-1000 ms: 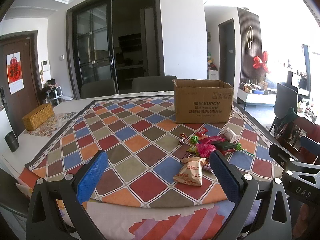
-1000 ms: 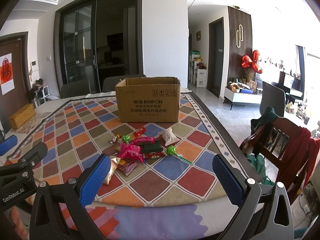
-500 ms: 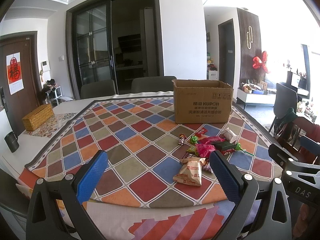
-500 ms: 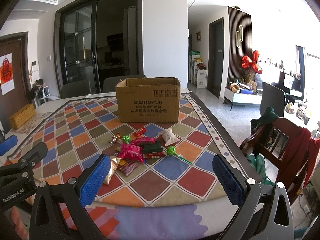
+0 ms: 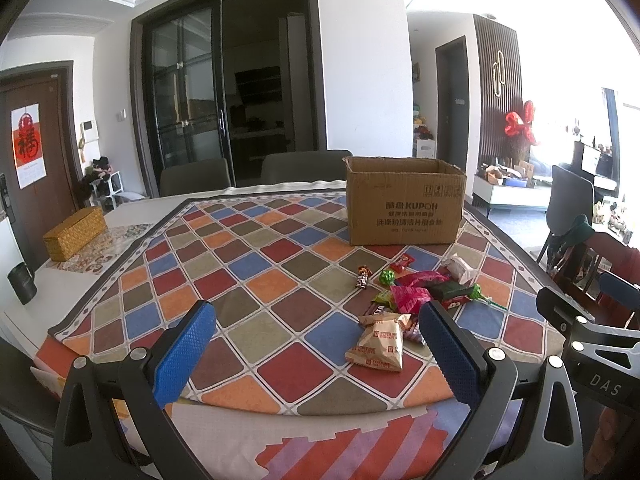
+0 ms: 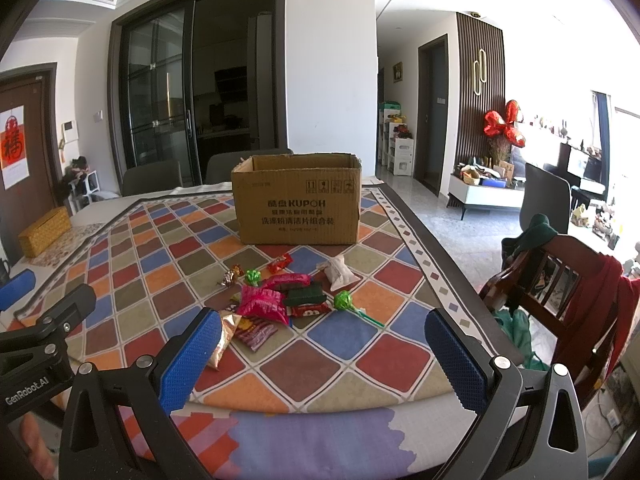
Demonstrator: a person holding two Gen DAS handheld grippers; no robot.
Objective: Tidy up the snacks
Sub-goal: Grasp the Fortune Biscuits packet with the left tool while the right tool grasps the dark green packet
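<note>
An open cardboard box (image 5: pixel 405 208) (image 6: pixel 297 199) stands at the far side of the checked tablecloth. In front of it lies a loose pile of snacks: a tan fortune-biscuit packet (image 5: pixel 379 345), a pink bag (image 6: pixel 262 302), a dark green bar (image 6: pixel 305 295), a white packet (image 6: pixel 340 274), a green lollipop (image 6: pixel 344 301) and small wrapped candies (image 5: pixel 362 276). My left gripper (image 5: pixel 316 350) is open and empty near the table's front edge, left of the pile. My right gripper (image 6: pixel 326 354) is open and empty, in front of the pile.
A woven yellow box (image 5: pixel 75 232) and a black cup (image 5: pixel 23 283) sit at the table's left side. A wooden chair with red clothing (image 6: pixel 560 292) stands at the right. Grey chairs (image 5: pixel 196 176) stand behind the table.
Both grippers have barely shifted; the left view has crept very slightly. Nothing on the table has moved.
</note>
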